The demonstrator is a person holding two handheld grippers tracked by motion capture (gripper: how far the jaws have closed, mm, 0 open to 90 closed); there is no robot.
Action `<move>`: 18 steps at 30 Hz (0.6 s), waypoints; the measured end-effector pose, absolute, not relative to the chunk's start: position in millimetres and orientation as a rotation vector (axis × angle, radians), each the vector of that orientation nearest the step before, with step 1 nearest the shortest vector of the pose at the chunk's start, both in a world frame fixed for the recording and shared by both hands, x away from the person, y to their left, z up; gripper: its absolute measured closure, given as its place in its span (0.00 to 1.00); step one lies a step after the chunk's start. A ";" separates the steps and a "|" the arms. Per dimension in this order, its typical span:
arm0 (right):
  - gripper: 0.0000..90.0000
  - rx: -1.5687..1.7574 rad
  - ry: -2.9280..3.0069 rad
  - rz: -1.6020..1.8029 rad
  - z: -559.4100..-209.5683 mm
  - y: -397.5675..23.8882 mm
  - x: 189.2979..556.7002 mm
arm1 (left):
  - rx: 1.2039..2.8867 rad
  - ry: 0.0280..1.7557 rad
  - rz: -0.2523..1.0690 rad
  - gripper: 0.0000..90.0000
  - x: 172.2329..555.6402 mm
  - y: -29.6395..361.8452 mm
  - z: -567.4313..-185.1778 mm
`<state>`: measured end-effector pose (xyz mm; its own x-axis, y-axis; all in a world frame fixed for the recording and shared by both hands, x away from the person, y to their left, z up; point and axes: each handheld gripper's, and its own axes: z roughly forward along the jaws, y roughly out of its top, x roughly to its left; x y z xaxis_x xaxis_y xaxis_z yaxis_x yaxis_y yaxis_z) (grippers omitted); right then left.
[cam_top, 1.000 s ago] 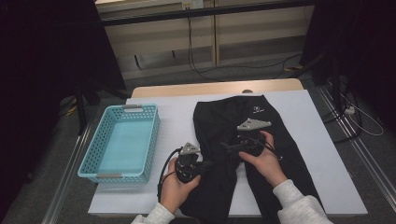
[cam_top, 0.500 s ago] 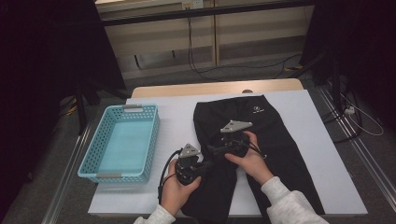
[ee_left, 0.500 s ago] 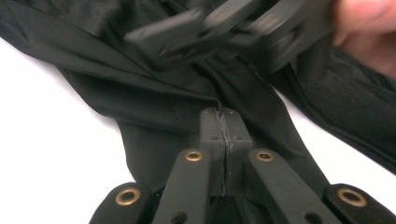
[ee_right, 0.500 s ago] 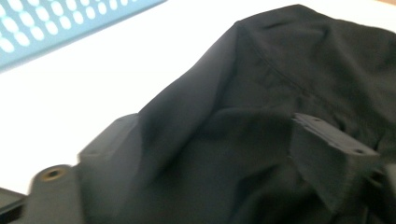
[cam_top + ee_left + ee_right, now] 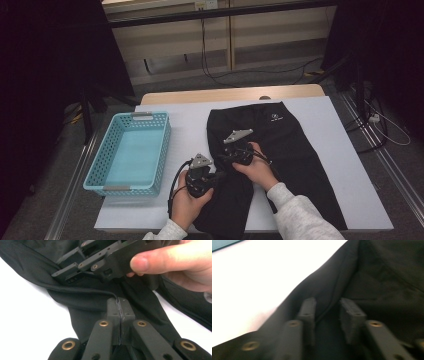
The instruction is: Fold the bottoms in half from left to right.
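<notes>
Right now your left gripper (image 5: 119, 305) is clenched on the hem edge of the black trousers (image 5: 280, 150), its pads pressed flat together over a thin fold of the cloth. Your right gripper (image 5: 327, 306) has just been closing: its jaws stand a little apart astride a ridge of the same fabric, and the pads do not yet press on it. In the high view both tools sit close together over the left trouser leg, near the front of the table.

The trousers lie spread on a white sheet (image 5: 190, 120) that covers a light wooden table (image 5: 200, 95); the waist points away from you, a small white logo (image 5: 276, 118) near it. A turquoise plastic basket (image 5: 107, 167) stands on the sheet to the left, well apart from the trousers. Beyond the table the floor is grey, cables (image 5: 210, 70) trail across it, and dark curtains hang on both sides.
</notes>
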<state>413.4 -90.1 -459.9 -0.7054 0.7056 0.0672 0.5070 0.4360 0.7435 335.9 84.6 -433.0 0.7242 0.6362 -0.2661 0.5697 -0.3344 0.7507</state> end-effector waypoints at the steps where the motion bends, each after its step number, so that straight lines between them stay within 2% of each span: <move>1: 0.91 1.055 2.445 1.137 -459.1 -89.7 414.8 | 2.025 0.913 0.097 0.99 336.8 85.2 -433.0; 3: 1.00 1.023 2.435 1.097 -456.1 -88.9 418.2 | 2.018 0.923 0.087 0.99 337.6 85.2 -433.6; 9: 1.00 1.044 2.400 1.136 -445.0 -101.8 423.6 | 1.997 0.920 0.087 0.99 340.3 84.9 -431.0; 18: 1.00 1.037 2.322 1.165 -418.9 -144.1 408.5 | 1.978 0.900 0.096 0.99 341.0 81.1 -426.8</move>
<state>408.5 -144.1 -418.9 -0.6746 0.7379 0.0199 0.4570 0.3964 0.7962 341.0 81.1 -426.8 0.7285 0.6265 -0.2772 0.5535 -0.2997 0.7771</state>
